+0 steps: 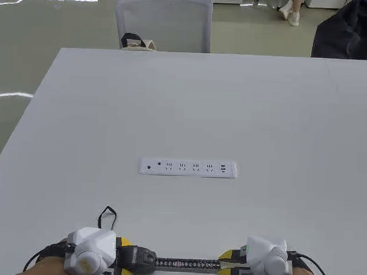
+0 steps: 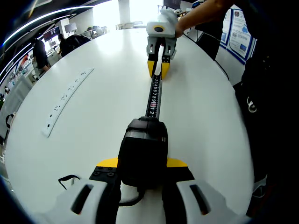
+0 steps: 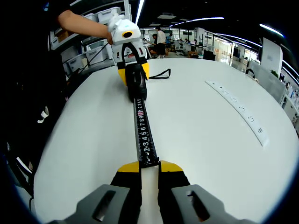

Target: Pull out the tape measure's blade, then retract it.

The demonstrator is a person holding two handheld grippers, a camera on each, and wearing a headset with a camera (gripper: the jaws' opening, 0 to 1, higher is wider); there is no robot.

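Left gripper [image 2: 142,162] is clenched on the black tape measure case [image 2: 142,149], at the near edge of the white table [image 1: 184,113]. Right gripper [image 3: 149,166] pinches the tip of the blade [image 3: 141,126], which lies flat between them. Blade digits read 2–9, then 1–5; finer marks are blurred. Print on the case is too dark to read. The head view's bottom edge cuts off both grippers.

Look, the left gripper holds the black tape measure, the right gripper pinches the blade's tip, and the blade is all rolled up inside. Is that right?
Not quite: the blade is pulled out, not rolled up. The right gripper view shows it stretched from the tape measure in the left gripper to the right gripper pinching its tip.
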